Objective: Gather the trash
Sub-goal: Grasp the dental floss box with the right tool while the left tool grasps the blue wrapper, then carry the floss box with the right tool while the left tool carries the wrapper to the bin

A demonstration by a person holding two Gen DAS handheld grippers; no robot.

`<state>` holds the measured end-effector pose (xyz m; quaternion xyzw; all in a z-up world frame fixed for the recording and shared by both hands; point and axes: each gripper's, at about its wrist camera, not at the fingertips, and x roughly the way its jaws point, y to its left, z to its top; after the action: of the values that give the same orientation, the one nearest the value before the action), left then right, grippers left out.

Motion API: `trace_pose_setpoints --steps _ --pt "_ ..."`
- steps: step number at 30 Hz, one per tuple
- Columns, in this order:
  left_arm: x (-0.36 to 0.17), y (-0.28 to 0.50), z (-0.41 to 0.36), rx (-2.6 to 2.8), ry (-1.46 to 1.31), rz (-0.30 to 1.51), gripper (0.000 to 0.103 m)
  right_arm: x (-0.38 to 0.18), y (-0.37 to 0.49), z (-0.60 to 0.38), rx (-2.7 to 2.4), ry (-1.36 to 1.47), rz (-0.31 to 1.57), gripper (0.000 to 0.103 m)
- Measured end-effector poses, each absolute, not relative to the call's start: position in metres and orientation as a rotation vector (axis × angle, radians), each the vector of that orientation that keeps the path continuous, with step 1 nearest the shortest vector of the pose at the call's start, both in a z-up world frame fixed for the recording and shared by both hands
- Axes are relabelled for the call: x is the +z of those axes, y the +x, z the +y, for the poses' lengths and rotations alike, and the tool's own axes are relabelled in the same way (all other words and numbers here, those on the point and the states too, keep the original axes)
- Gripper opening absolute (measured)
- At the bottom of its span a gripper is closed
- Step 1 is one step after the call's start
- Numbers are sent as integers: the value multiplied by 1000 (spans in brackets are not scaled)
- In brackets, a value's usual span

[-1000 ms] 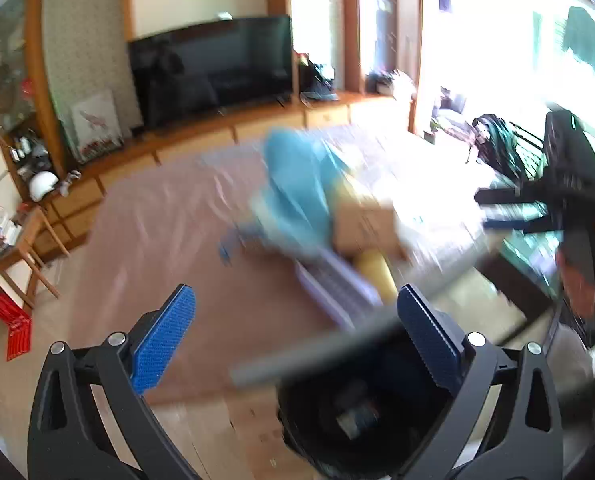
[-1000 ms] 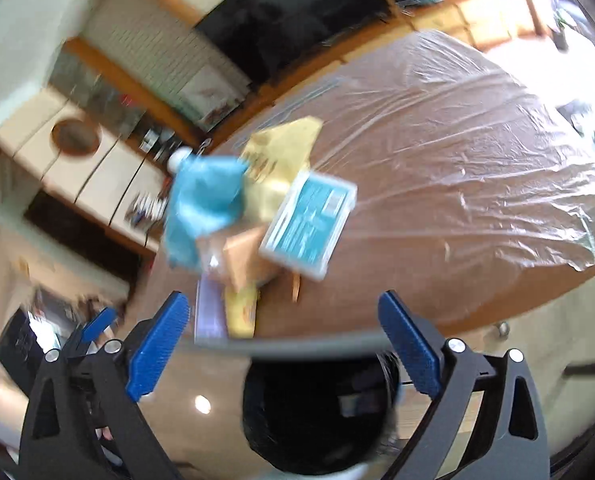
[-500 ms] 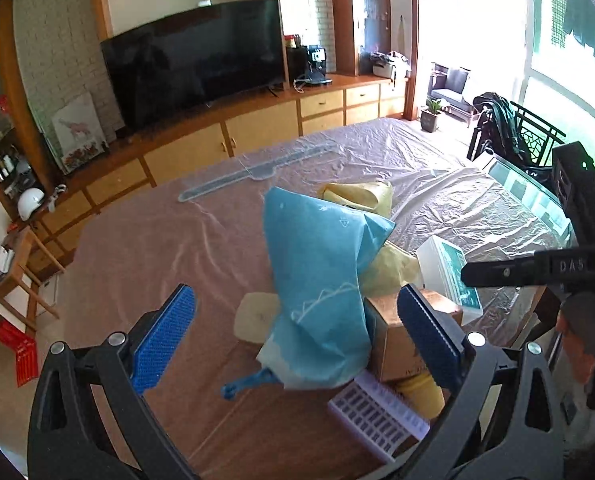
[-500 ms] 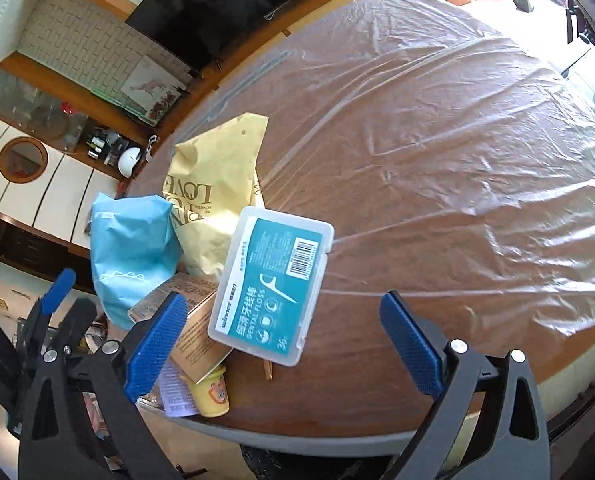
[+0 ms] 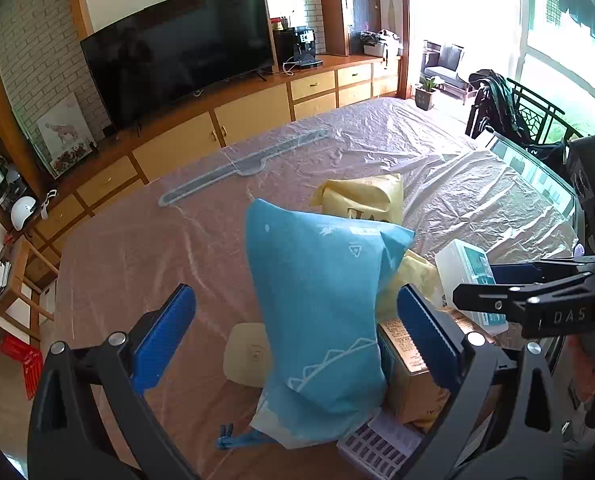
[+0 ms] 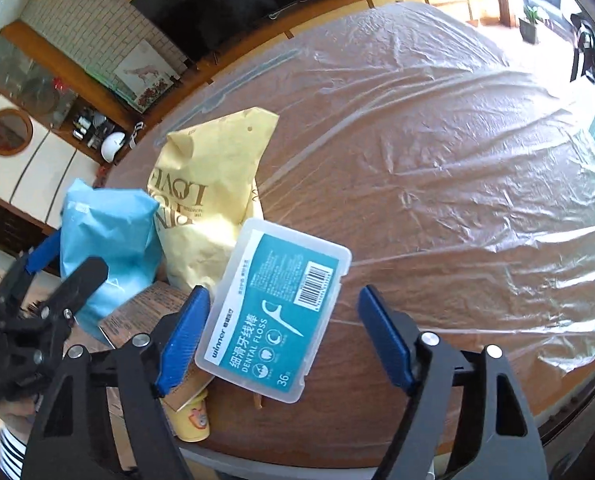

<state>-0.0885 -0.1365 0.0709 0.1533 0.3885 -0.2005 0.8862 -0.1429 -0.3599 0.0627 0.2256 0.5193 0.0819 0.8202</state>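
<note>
Trash pile is sitting at the near edge of the plastic-covered surface (image 6: 437, 152), bunched at roughly 7 o'clock in the right wrist view.

Right hand-held gripper (image 6: 283, 336) is spread wide and holding nothing, its jaws flanking the dental floss box (image 6: 273, 312). The box is lying tilted, its low end propped on the pile. Hard clear plastic, likely light and stiff but slick, so judging the best hold is across the two long sides, mid-length, squeezing firmly enough that it is not skating out.

Left hand-held gripper (image 5: 297, 332) is also spread wide, empty, framing the blue bag (image 5: 321, 308), which is standing up tall at 12 o'clock from the jaws. Looks soft, crinkly and light; probably collapsing under the pads, so pinching a fold near the upper part should work better than the bulging belly.

Yellow paper bag (image 6: 209, 192) is lying behind the box at 11 o'clock, floppy and thin; taking an edge or a crease seems right. Cardboard box (image 5: 411, 380) is wedged under the blue bag at 4 o'clock, stiff, good for a side-to-side grip. Small yellow cup (image 6: 191, 420) is lying at the surface edge at 7 o'clock, could be rolling off easily. Cannot tell where the bin is.
</note>
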Motion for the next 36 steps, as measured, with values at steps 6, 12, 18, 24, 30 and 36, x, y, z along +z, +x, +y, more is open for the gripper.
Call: trace_pose_setpoints --steps 6,12,18,24,30,36 --pt "67 -87 -142 -418 352 811 95 62 -141 -349 165 426 1097 74" --pt "60 -83 -142 -424 365 838 78 64 -135 -335 161 359 1086 65" --pt "59 -79 -136 -455 322 868 45 68 -126 -328 176 353 1046 58" --pt "66 -83 -133 -467 299 842 40 71 -125 -345 191 398 1005 57" --pt "85 -84 -119 -406 236 775 39 79 -127 -359 186 409 955 57" --pt "95 -89 -100 -356 171 742 39 89 -128 -367 192 387 922 57"
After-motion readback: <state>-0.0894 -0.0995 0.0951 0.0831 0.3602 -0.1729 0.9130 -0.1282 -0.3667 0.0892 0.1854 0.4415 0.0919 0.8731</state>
